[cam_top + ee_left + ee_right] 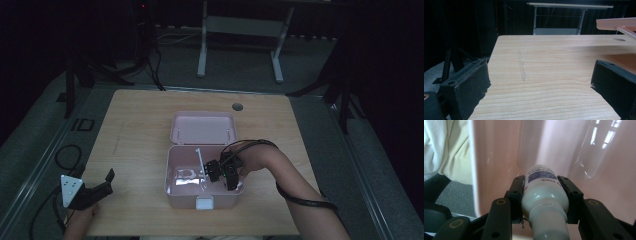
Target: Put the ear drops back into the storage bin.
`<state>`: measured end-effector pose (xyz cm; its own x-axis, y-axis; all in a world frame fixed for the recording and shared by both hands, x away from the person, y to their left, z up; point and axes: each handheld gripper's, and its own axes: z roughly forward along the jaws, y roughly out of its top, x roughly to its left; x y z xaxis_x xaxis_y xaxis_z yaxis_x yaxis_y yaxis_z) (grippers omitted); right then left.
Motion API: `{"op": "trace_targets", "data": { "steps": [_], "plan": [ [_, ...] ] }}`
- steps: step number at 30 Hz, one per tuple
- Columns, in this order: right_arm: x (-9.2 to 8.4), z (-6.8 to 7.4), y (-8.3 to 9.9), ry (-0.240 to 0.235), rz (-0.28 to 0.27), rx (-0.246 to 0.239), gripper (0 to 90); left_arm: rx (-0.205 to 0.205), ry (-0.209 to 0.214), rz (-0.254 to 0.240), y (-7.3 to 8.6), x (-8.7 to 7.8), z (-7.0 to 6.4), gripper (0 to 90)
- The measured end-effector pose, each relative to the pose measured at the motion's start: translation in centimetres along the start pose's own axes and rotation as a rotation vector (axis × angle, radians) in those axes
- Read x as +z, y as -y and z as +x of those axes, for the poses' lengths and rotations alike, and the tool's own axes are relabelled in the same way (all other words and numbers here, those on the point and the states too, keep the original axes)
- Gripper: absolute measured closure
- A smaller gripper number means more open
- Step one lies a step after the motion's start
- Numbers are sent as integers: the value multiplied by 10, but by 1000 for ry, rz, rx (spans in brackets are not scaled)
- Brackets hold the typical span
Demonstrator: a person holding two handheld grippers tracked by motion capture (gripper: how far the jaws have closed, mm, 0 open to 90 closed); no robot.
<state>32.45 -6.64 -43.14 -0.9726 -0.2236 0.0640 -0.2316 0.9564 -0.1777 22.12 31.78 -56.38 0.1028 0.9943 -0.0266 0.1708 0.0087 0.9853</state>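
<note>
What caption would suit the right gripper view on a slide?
The right gripper clamps a white bottle inside the pink box.

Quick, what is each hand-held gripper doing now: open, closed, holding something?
Left hand-held gripper: open, holding nothing, above the table.
Right hand-held gripper: closed on a white bottle, inside the pink box.

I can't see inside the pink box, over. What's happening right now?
Right gripper shut on white bottle, down inside open pink box. Left gripper open, idle over bare table. Nothing blocking.
</note>
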Motion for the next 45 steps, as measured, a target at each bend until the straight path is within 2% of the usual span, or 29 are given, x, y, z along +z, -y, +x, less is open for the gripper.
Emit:
{"op": "trace_targets", "data": {
  "steps": [13, 21, 27, 31, 34, 37, 45],
  "plan": [
    [32, -11, -12, -29, 31, -9, 595, 4, 2, -1, 0, 0, 0, 20],
    [46, -15, -13, -19, 52, -4, 595, 8, 4, -1, 0, 0, -1, 20],
    [50, -17, -13, -26, 43, 11, 595, 9, 4, 1, 0, 0, -1, 20],
    [58, -19, -15, -27, 74, 9, 594, 8, 6, 0, 0, 0, -1, 19],
    [57, -22, -14, -44, 45, 63, 594, 11, 6, -1, 0, 0, -1, 20],
    [61, -22, -13, -26, 47, 47, 591, 12, 8, -2, 0, 0, -1, 20],
    [58, -21, -12, -39, 34, 40, 541, 8, 8, -1, 0, 0, -1, 20]
  ]
}}
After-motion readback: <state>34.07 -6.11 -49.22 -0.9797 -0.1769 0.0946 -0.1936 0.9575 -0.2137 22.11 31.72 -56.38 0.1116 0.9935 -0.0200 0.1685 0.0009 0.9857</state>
